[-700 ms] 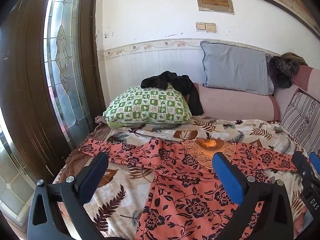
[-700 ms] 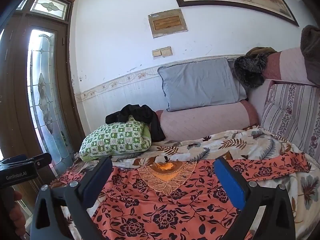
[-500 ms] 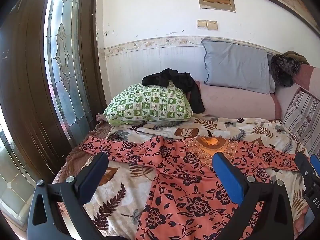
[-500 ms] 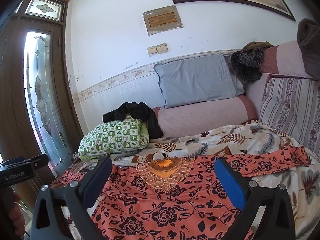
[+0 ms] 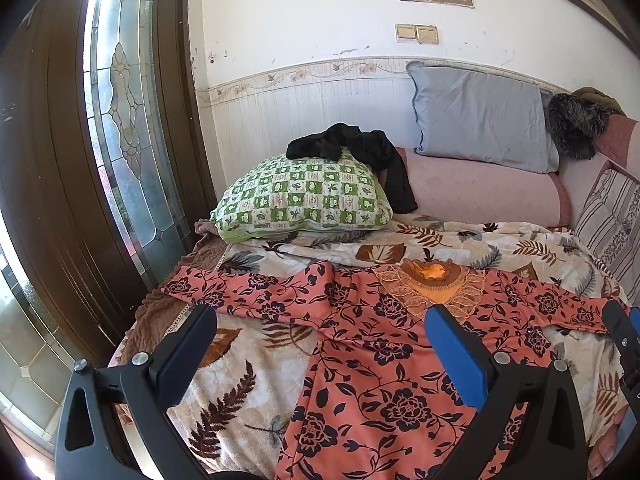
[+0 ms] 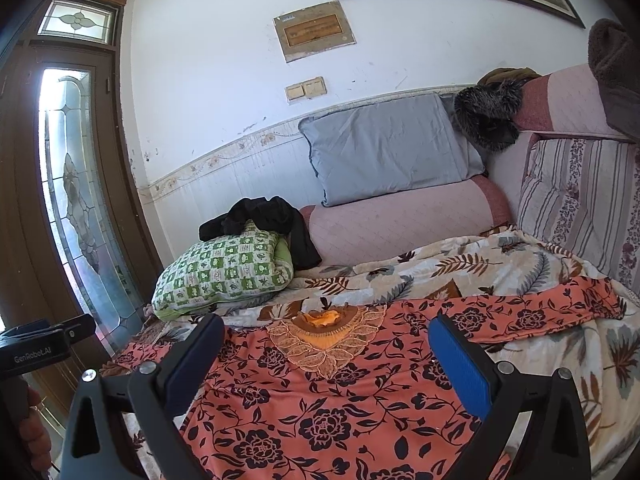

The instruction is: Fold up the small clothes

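— Left wrist view first?
— Left tongs [image 5: 320, 340] wide open, gripping nothing, hovering above the near part of the bed. Salmon-orange floral-print garment with a lace-trimmed neckline [image 5: 376, 360] spread flat on the cream leaf-patterned fleece blanket [image 5: 248, 392], straight ahead and slightly right of the tongs. Neckline at the far end, hem nearest; body axis running away from the camera, sleeves stretched crosswise, left and right. Left sleeve [image 5: 240, 288] lying just beyond the dark left finger [image 5: 184, 352]; nearest cloth edge for this side, by the look of it.

— Anything in the way?
— Nothing on the garment itself. Green-and-white checked pillow [image 5: 304, 200] well behind, black crumpled cloth [image 5: 360, 148] draped over it, grey pillow [image 5: 480, 120] further back against the wall. Edge of the right tongs showing at the far right of the frame.

— And the right wrist view?
— Right tongs [image 6: 326, 352] likewise spread apart, empty, poised over the garment's chest, collar just ahead between the fingers. Right sleeve [image 6: 552, 308] reaching off to the right toward the striped cushion [image 6: 580, 208]; probably the right side's natural pick. Pink bolster [image 6: 400, 220] well behind. Left tongs body visible at the frame's left edge.

— Stage?
— Seemingly the start: garment laid out, no fold yet made.
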Demonstrator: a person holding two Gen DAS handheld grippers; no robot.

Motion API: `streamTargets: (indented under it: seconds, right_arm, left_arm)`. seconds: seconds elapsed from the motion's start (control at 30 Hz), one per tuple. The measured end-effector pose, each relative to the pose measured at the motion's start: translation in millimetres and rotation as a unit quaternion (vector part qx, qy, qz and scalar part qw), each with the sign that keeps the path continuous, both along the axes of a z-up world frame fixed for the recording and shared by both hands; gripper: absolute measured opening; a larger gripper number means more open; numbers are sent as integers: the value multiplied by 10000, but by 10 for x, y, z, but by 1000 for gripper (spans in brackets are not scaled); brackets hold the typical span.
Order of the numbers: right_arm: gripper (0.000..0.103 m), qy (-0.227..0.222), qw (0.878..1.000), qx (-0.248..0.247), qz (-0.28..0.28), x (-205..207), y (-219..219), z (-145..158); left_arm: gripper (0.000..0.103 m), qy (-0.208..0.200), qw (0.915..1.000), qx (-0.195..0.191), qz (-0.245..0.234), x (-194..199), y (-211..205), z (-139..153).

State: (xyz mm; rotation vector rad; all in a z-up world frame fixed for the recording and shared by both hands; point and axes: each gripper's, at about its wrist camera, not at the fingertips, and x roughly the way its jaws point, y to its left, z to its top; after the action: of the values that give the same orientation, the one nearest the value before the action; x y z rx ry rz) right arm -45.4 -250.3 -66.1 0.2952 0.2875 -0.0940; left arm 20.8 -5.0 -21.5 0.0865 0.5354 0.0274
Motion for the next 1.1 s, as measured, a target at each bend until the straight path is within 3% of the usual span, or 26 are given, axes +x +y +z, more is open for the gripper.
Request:
streamTargets:
  seconds: [0.1,0.3,0.6,0.83,0.9,0.97,1.03,1.1]
  right_arm:
    - [103,-17,10000,-13,-8,56,-37,-36]
    - [103,-13,10000,71,-41,306,-136,-110]
    - [103,89,9995,259,-173,912,-349,-417]
    - [103,343,9950,905,-264,1384,-886,-791]
    - [103,564,9879,1391,-401,1447,-1235,-965]
    - [103,725,9713,2155,-693,1447,-1687,-1205]
    - [103,823,9451,2917,-1224,1322,-2223,-1481]
    - [103,706,9077,3770,-1700,1135,-2725,-1786]
  left_arm:
    - [103,146,9998,152,-6,55,-31,-31]
    - [103,171,9998,89,-44,280,-138,-103]
    - [103,237,9996,127,-106,853,-400,-331]
    - [103,434,9988,102,-190,1397,-667,-680]
    - [103,577,9979,-50,-288,1567,-764,-847]
    - [103,723,9962,-206,-447,1745,-835,-1044]
    - [103,865,9935,-286,-683,1900,-859,-1267]
    - [103,977,9910,-315,-859,1994,-886,-1506]
